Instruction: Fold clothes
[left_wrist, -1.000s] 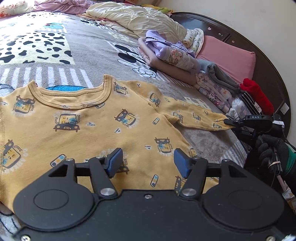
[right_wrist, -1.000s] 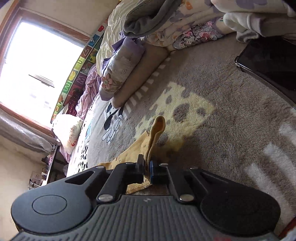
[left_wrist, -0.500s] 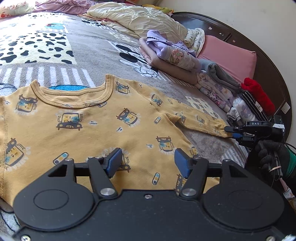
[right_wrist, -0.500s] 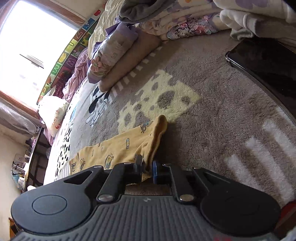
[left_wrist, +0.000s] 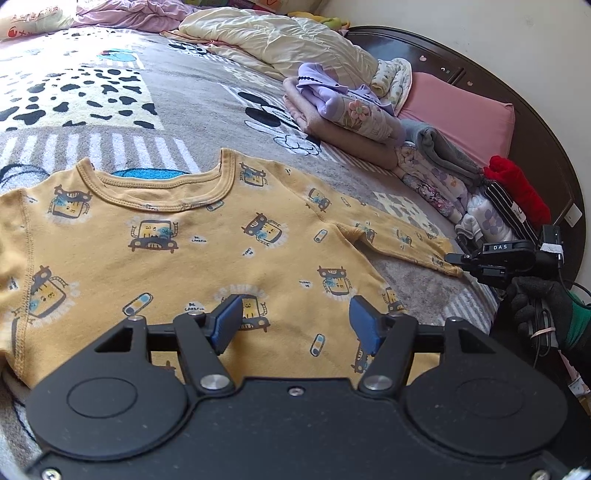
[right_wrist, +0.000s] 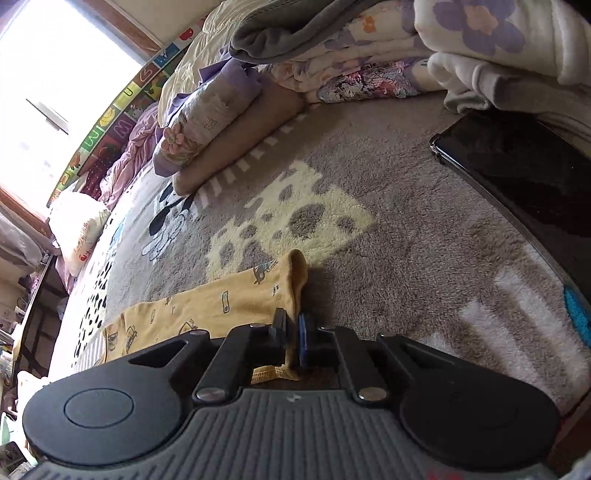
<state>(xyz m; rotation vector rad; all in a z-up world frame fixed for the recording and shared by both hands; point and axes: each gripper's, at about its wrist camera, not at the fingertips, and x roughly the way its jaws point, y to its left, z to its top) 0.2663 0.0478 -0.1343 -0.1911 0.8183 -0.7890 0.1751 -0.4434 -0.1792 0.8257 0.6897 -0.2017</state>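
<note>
The yellow printed shirt (left_wrist: 207, 258) lies face-up and flat on the patterned bed blanket (left_wrist: 155, 122), its one visible sleeve (right_wrist: 236, 299) stretched out to the side, with stacks of folded clothes (left_wrist: 369, 122) well apart along the dark headboard (left_wrist: 535, 147). I have the right gripper (right_wrist: 293, 332) clenched on the sleeve's cuff, while the left gripper (left_wrist: 295, 321) hangs released above the shirt's lower body, nothing between its pads. I judge the sleeve fold to be the step in hand; the next move calls for carrying the cuff inward across the chest, keeping the body from dragging.
</note>
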